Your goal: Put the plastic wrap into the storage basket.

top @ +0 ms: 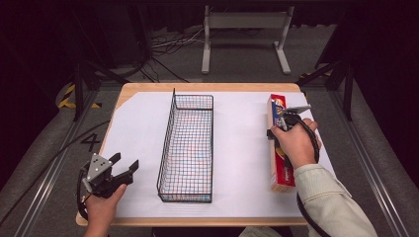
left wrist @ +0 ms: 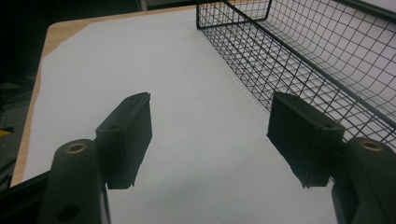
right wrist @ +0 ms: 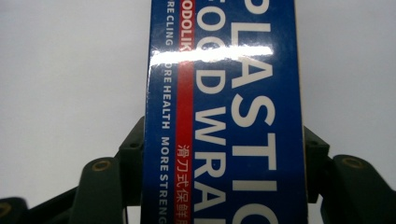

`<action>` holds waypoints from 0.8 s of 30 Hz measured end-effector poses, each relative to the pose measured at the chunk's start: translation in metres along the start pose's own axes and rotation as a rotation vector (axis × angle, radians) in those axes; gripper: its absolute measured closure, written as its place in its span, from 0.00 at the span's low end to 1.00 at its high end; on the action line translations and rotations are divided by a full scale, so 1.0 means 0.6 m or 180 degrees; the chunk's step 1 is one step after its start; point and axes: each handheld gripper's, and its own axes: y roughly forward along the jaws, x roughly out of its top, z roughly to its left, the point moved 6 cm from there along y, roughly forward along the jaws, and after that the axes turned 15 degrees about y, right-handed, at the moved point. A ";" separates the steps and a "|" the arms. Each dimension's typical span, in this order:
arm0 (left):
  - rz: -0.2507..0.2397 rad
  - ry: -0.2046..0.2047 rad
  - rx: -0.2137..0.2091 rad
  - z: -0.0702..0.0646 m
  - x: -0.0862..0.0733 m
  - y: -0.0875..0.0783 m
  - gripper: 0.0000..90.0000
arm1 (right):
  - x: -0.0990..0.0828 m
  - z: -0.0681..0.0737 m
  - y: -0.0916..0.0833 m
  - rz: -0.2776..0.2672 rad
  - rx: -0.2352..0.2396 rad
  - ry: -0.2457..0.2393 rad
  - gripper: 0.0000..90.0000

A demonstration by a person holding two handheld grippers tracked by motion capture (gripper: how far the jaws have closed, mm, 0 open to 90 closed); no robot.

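A long red and blue plastic wrap box [top: 281,174] lies lengthwise along the right side of the white sheet [top: 242,148]. My right gripper [top: 281,128] is shut on it about a third of the way down from its far end, under the person's hand. In the right gripper view the black pads [right wrist: 133,158] press both long sides of the box [right wrist: 224,93]. Whether the box touches the sheet I cannot tell. My left gripper [top: 126,162] stands open near the table's front left, nothing between its jaws [left wrist: 219,135].
A long black wire basket [top: 174,106] stands mid-table, just right of the left gripper; its near wall [left wrist: 299,70] runs beside the right jaw. The wooden table edge [top: 197,221] frames the sheet. A white metal stand [top: 244,22] and cables lie on the floor beyond.
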 end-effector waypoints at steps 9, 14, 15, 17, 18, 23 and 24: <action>0.0027 0.0053 0.0061 -0.003 0.000 0.004 0.34 | -0.006 0.063 -0.030 -0.0001 0.0168 -0.0064 0.44; 0.0027 0.0073 0.0069 -0.004 0.000 0.003 0.34 | -0.011 0.093 -0.050 0.0028 0.0289 -0.0054 0.44; 0.0022 0.0065 0.0069 -0.004 0.000 0.003 0.34 | -0.012 0.098 -0.053 0.0037 0.0326 -0.0021 0.44; -0.0006 0.0078 0.0051 -0.002 0.000 0.001 0.34 | -0.015 0.111 -0.062 0.0053 0.0418 0.0016 0.44; -0.0012 0.0062 0.0061 -0.001 0.000 0.000 0.34 | -0.016 0.115 -0.065 0.0055 0.0429 0.0000 0.44; -0.0009 0.0032 0.0066 0.001 -0.002 0.000 0.34 | -0.021 0.141 -0.076 0.0059 0.0472 -0.0028 0.44; -0.0010 0.0057 0.0070 0.001 -0.001 -0.001 0.34 | -0.022 0.148 -0.077 0.0049 0.0519 -0.0041 0.44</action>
